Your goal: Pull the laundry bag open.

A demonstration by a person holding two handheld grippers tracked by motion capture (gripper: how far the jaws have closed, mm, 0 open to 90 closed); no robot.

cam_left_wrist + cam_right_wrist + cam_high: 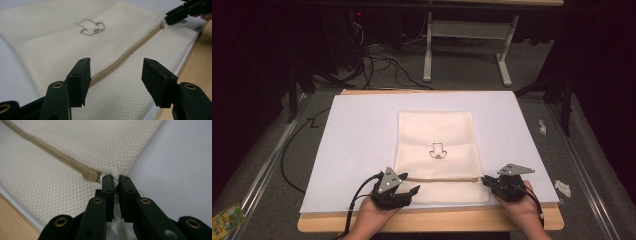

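We see bare white sheet (357,135) left and right of the mesh bag (437,135), free for a hand to pass. The far edge is free too. At the near edge the left gripper (404,189), jaws apart over the zipper (120,62), blocks the bag's near left corner; the right gripper (486,180), pinched on the bag's edge by the zipper pull (91,175), blocks the near right.
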